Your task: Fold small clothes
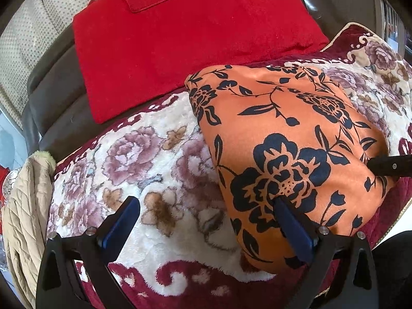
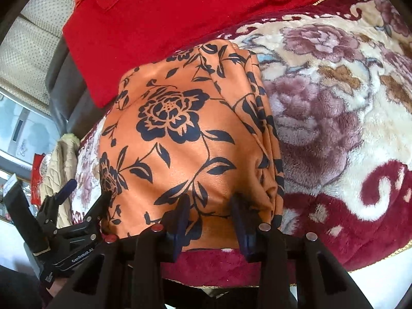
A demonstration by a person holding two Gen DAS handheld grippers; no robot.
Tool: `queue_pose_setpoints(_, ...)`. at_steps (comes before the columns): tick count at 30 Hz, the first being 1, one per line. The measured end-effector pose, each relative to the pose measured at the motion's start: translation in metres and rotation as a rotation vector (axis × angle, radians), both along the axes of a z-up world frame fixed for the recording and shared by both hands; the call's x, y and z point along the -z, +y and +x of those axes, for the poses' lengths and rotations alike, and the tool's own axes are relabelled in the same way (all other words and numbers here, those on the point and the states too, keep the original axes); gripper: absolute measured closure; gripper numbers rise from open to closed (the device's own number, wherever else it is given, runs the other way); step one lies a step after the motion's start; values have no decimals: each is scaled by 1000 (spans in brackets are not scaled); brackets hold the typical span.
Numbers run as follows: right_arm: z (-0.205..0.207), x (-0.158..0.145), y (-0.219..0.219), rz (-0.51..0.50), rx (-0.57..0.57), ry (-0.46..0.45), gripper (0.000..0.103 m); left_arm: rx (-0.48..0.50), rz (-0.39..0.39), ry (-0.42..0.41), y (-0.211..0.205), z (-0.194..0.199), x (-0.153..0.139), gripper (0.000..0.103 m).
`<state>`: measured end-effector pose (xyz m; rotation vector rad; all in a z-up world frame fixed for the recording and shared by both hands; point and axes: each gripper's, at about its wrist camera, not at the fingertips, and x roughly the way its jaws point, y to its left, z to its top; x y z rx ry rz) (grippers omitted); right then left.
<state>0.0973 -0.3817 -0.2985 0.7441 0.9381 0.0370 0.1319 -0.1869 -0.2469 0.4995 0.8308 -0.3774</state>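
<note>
A folded orange garment with dark blue flowers point(image 1: 283, 128) point(image 2: 185, 134) lies on a plush floral blanket point(image 1: 144, 170) point(image 2: 334, 103). My left gripper point(image 1: 206, 203) point(image 2: 87, 193) is wide open at the garment's left side. Its right finger point(image 1: 288, 221) rests on the garment's near left edge and its left finger sits over the blanket. My right gripper point(image 2: 209, 203) hovers at the garment's near right corner, its jaws a little apart. Flat, unpinched cloth shows between them. One right finger point(image 1: 391, 167) pokes in from the right in the left wrist view.
A red folded textile point(image 1: 180, 38) point(image 2: 180, 13) lies behind the garment on a grey sofa seat point(image 1: 51, 97). A beige quilted piece point(image 1: 23, 219) point(image 2: 59, 170) hangs off the blanket's left edge. The blanket's gold-trimmed front edge point(image 2: 386, 255) is close on the right.
</note>
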Motion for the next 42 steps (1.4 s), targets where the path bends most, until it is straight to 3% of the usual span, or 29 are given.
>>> queue_pose_setpoints(9,-15,-17,-12,59,0,-59,62,-2,-34,35,5,5,0,0)
queue_pose_setpoints(11,-21,-26,-17,77,9,-111,33,0,-33,34,4,5,0,0)
queue_pose_setpoints(12,-25,-32,-19,79,26,-145,32,1,-35,34,4,6,0,0)
queue_pose_setpoints(19,-34,-49,-32,103,48,-240,32,0,-48,40,4,8,2,0)
queue_pose_setpoints(22,-25,-38,-33,102,47,-191,36,-1,-61,48,5,9,4,0)
queue_pose_setpoints(26,-6,-5,-29,162,37,-99,50,-7,-93,93,11,15,1,0)
queue_pose_setpoints(33,1,-28,-40,133,53,-167,50,-19,-141,96,9,43,-26,0)
queue_pose_setpoints(37,23,-36,-52,127,87,-174,51,-1,-102,124,-10,61,-14,0)
queue_pose_setpoints(42,65,-7,-61,149,100,-97,50,5,-93,181,-20,68,0,0)
